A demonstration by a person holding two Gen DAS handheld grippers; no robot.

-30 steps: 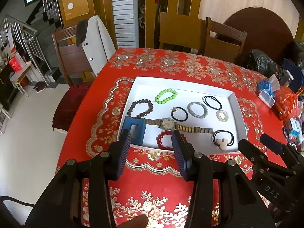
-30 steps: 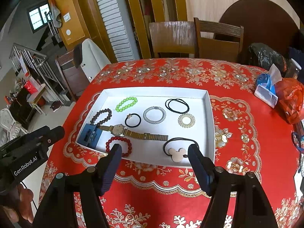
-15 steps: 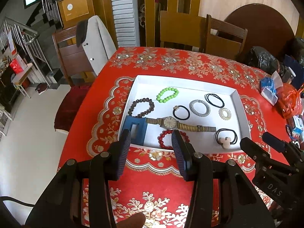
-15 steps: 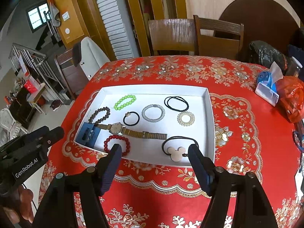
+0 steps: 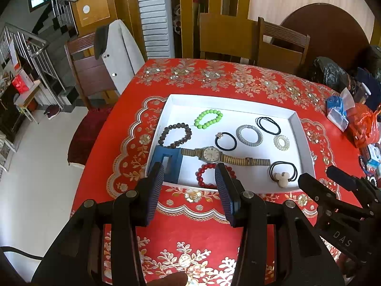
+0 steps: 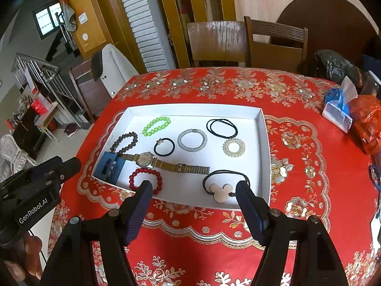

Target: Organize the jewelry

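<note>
On the table (image 6: 297,171), inside the white tray (image 6: 265,157), I see the gold watch (image 6: 145,159), one strap end hidden by a blue stand (image 6: 108,168). My left gripper (image 5: 189,171) and right gripper (image 6: 193,189) hover with jaws wide apart, holding nothing; their tips cover part of the red bead bracelet (image 5: 207,175).

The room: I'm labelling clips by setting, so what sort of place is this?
Most likely a home dining area: a table under a red floral tablecloth, wooden chairs behind it, a staircase railing at the left. The white tray holds jewelry.
</note>
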